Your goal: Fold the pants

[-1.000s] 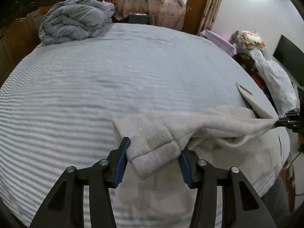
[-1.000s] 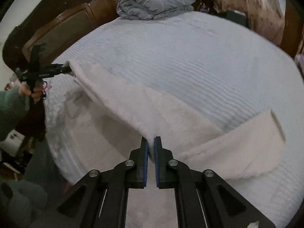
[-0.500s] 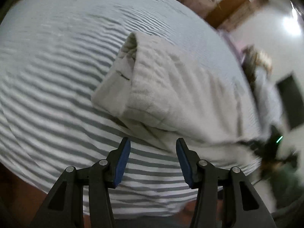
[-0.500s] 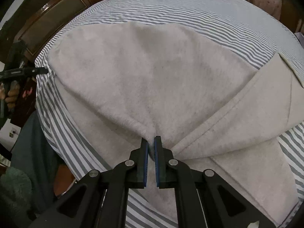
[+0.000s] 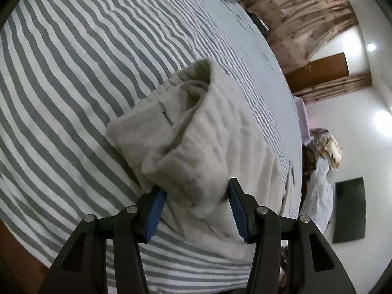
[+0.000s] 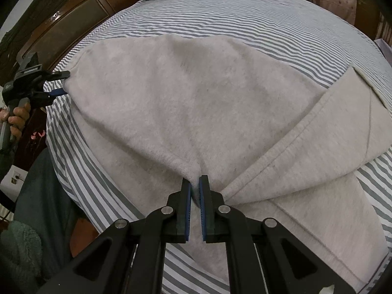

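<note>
Gripper in my right hand (image 6: 195, 191) pinches a fold of the pale grey fleece pants (image 6: 186, 103) close to the near edge of the bed (image 6: 245, 24), its blue pads clamped tight on a small tuck of cloth where two seams meet. My left gripper (image 5: 194, 205) stands half spread around a bunched, thick end of the same pants (image 5: 196, 152); cloth fills the gap between its pads and looks to touch both, but I cannot tell whether they truly press on it or merely bracket it. From the right-hand view that left gripper (image 6: 57, 83) sits at the pants' far left corner, near the bed's left edge, with my hand (image 6: 17, 120) on its handle.

The pants lie spread across the grey-and-white striped sheet, one leg angled off toward the right edge of the bed, its hem turned up.

My judgement of the risks: the left hold is the weak one. If those pads are only loosely on the thick roll, lifting or pulling would let it slide out, and the fold would land crooked. The right gripper has so little cloth that a sharp tug could strip it free, or drag only the top layer and leave the layer beneath behind. The pants also reach close to the near edge of the bed, so slack fabric could slip over it. The splayed leg may crease under the next fold if it is not squared first.
</note>
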{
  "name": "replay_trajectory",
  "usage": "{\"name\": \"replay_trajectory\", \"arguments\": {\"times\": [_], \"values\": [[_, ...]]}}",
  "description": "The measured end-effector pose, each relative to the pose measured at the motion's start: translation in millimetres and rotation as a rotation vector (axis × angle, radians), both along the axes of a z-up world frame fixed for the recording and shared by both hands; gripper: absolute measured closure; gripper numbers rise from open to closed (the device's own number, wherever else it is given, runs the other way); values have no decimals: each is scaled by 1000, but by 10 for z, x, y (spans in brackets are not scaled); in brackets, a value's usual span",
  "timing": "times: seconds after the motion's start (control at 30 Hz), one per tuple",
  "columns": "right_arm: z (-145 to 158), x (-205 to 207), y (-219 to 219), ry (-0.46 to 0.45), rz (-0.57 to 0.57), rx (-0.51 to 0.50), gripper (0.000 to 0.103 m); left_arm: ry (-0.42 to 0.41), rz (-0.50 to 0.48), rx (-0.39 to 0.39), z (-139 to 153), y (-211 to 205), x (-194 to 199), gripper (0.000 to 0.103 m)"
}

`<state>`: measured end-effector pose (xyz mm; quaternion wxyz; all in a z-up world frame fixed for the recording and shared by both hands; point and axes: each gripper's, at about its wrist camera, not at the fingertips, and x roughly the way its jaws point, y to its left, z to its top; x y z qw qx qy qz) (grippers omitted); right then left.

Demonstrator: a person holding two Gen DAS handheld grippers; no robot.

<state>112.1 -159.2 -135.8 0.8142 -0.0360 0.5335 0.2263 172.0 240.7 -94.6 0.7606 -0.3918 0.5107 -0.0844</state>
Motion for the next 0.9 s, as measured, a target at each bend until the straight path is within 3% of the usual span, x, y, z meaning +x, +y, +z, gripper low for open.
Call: {"name": "replay_trajectory", "arguments": {"times": [0.17,0.43,0.53,0.7,0.9], "values": [[73,-19,27,-27,6,-15,97,10,-14,162,120,-169,156,67],[503,-130,115,-69,40,37,97,-150,-83,227,765,-171,394,69],[389,-238,203,-44,55,25,97,-112,-142,307,596,-208,381,69],[-65,-265,309,20,38,-37,96,1,-143,310,74,-168,296,69],[-250,-158,342,70,13,-52,91,-36,-198,430,123,-365,288,68]]}}
